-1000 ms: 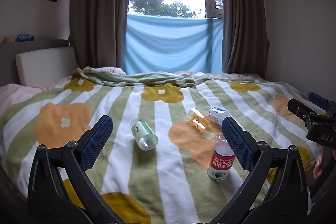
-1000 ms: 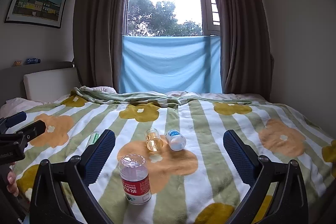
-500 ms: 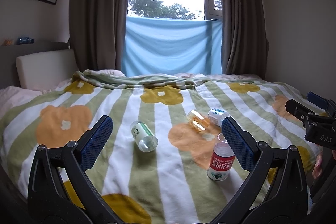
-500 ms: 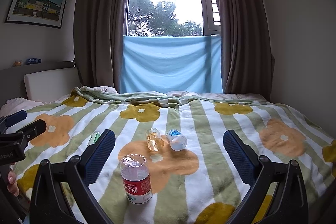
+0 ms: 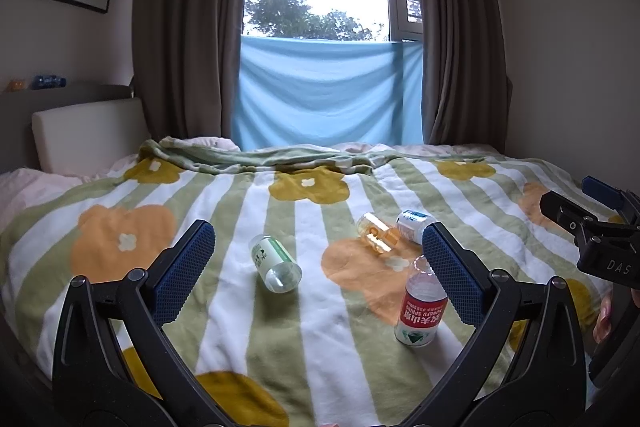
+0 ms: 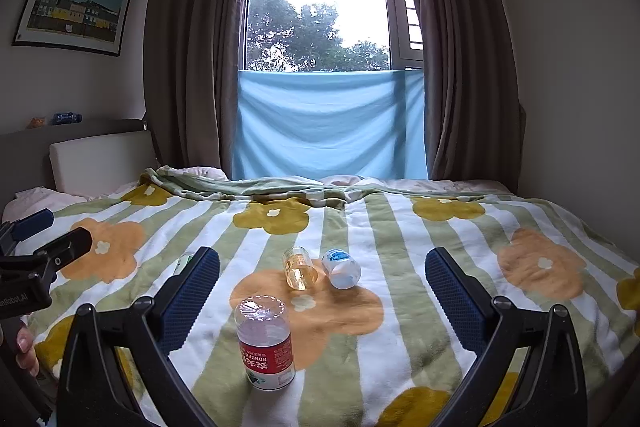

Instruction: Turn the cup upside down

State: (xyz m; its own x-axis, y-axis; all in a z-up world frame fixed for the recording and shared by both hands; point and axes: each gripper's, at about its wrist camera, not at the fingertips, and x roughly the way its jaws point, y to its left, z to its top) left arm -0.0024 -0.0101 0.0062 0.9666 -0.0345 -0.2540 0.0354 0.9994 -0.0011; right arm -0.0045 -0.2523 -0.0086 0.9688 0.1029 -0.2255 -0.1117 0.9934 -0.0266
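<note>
A small clear amber cup lies on its side on the striped flower blanket, also seen in the left wrist view as the amber cup. A clear bottle with a red label stands in front of it, its label text inverted. My right gripper is open and held short of both. My left gripper is open too, above the near part of the bed, with nothing between its fingers. The red-label bottle sits just inside its right finger.
A blue-label bottle lies beside the cup. A green-label bottle lies to the left. The bed runs back to a headboard, curtains and a window with a blue cloth. A hand holds the other gripper's frame.
The bottles and the cup have not moved. Both grippers stay open; the left wrist view has only drifted slightly.
</note>
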